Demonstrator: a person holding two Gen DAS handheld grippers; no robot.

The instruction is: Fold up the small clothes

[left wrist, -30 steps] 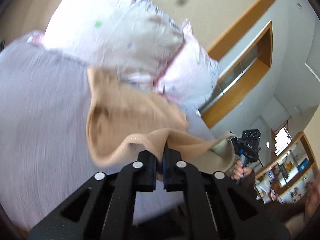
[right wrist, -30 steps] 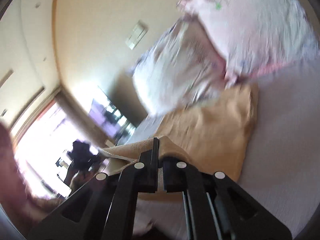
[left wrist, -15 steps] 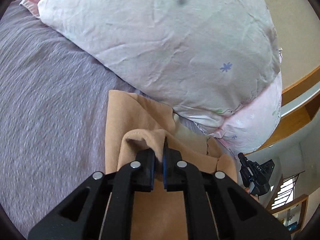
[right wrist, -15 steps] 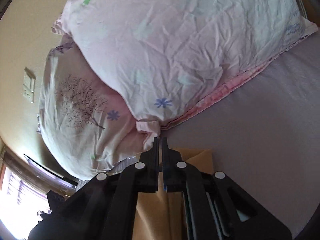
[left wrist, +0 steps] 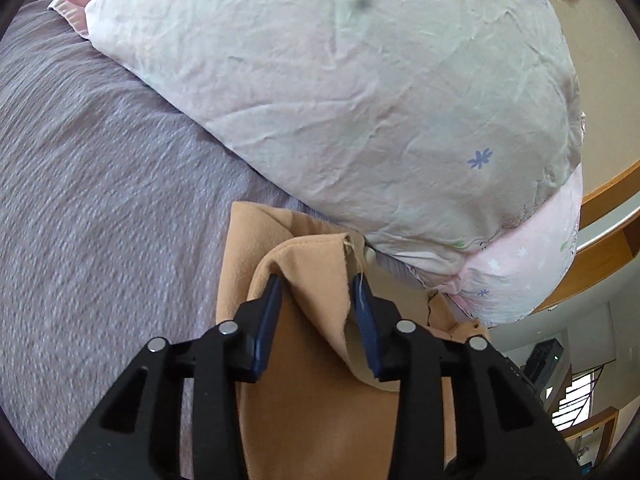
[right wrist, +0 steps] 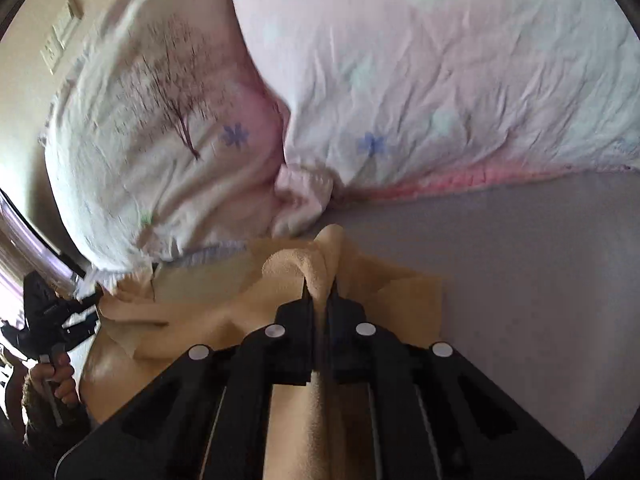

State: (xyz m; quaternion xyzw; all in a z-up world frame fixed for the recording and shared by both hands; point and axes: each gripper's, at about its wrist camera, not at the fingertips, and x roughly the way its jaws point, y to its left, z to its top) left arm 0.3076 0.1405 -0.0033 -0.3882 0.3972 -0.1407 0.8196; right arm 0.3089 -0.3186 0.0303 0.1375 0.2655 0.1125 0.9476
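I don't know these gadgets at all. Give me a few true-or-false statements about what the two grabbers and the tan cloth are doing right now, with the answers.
1. The left gripper is open, its fingers apart around a fold of the tan garment. True.
2. The right gripper is open and holds nothing. False: it is shut, pinching a ridge of the tan garment.
3. The garment lies on a wooden table. False: it lies on a purple-grey bedspread.
4. A pale floral pillow sits just beyond the garment. True.
5. The garment is bright blue. False: it is tan.
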